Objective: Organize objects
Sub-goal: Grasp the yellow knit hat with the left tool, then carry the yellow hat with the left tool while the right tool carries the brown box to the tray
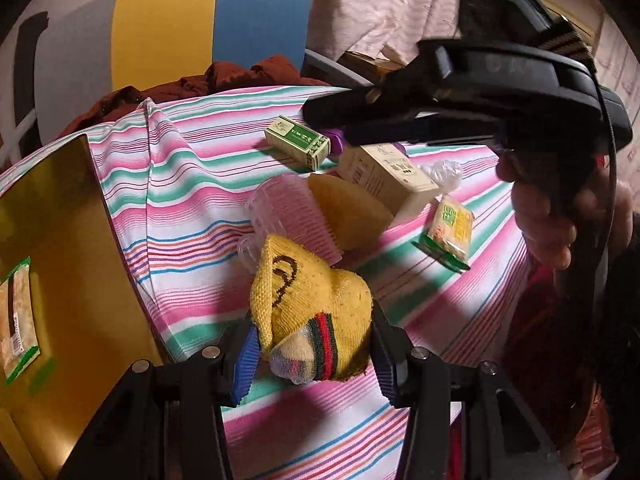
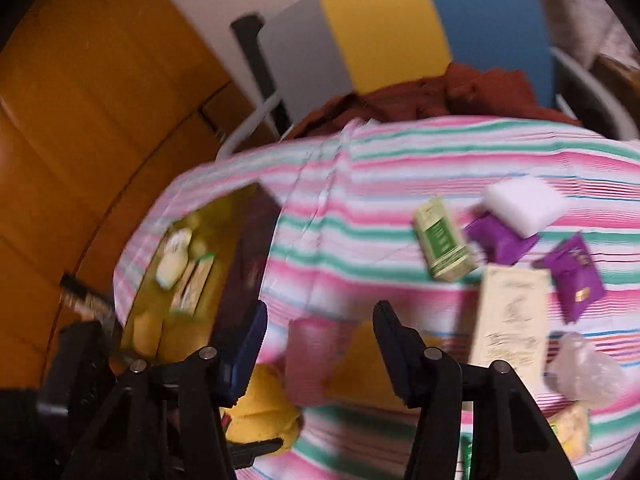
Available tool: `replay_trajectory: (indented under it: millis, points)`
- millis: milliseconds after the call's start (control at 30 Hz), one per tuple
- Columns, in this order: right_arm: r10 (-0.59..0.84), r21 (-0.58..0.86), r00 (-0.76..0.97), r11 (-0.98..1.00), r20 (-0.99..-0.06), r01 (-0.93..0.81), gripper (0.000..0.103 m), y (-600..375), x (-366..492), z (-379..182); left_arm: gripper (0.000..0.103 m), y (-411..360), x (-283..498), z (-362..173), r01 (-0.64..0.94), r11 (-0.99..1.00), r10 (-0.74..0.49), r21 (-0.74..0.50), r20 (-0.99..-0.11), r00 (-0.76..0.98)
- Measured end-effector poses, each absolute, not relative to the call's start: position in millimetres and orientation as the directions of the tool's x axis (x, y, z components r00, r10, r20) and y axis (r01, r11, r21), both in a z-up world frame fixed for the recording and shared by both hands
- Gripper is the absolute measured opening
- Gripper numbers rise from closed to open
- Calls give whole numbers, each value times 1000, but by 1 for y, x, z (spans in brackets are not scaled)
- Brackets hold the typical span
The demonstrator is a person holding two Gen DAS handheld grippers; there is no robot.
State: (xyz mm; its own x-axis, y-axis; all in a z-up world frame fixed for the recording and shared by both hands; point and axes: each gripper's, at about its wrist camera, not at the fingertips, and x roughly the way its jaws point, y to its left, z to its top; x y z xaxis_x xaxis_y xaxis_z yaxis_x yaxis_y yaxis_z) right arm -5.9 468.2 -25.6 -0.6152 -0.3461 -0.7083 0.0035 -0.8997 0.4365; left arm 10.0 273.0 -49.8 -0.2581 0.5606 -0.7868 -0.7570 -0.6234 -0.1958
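A striped cloth (image 1: pixel 192 184) in pink, green and white covers the bench. Behind it stands a panel (image 1: pixel 208 24) in grey, yellow and blue, with a crumpled rust-brown cloth (image 1: pixel 240 76) heaped at its foot. Pale pink fabric (image 1: pixel 384 4) hangs to the right. Orange wooden boards (image 2: pixel 80 112) rise on the left.

A yellow knitted sock (image 1: pixel 316 312), marked with a dark curl and red-green stripes, is seen bunched up between the pads of the left tool (image 1: pixel 314 354) above the striped desk (image 1: pixel 192 184). Behind it a ribbed pink cup (image 1: pixel 292 216) is laid on its side, with a green box (image 1: pixel 298 142), a cream box (image 1: pixel 390 178) and a yellow snack packet (image 1: pixel 450 232) spread beyond.
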Motion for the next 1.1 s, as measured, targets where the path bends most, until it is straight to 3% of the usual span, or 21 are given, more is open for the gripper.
replay_trajectory:
  millis: [100, 233, 267, 300, 333, 467, 667, 800, 867, 1100]
  points:
    - [-402, 452, -546, -891, -735, 48, 56, 457, -10, -35, 49, 270, 13, -48, -758, -622, 566, -196, -782, -262]
    - [-570, 579, -475, -802, -671, 146, 57, 448, -7, -39, 49, 265, 17, -48, -757, -625, 565, -191, -780, -270]
    - [-614, 607, -443, -774, -653, 179, 65, 443, -6, -40, 49, 264, 18, -49, -756, -627, 563, -188, -780, -273]
    - [-648, 624, -413, -752, -640, 212, 79, 436, -5, -42, 49, 263, 19, -50, -754, -628, 563, -192, -781, -270]
    - [-665, 630, -390, -740, -637, 234, 85, 431, -3, -42, 49, 262, 20, -51, -752, -628, 562, -199, -784, -263]
    - [-671, 637, -348, -737, -654, 226, 92, 426, -1, -50, 49, 257, 23, -59, -746, -635, 551, -202, -795, -254]
    - [-570, 573, -346, -813, -745, 106, 94, 439, -6, -69, 49, 243, 21, -66, -731, -648, 545, -214, -801, -248]
    - [-463, 569, -533, -821, -709, -45, 94, 481, -5, -61, 49, 240, 19, -71, -726, -648, 545, -232, -807, -229]
    - [-360, 551, -623, -823, -695, -139, 103, 503, 3, -56, 49, 239, 20, -73, -727, -648, 542, -228, -808, -230]
    - [-254, 557, -658, -774, -709, -302, 103, 535, 14, -59, 49, 236, 28, -70, -729, -651, 534, -211, -810, -243]
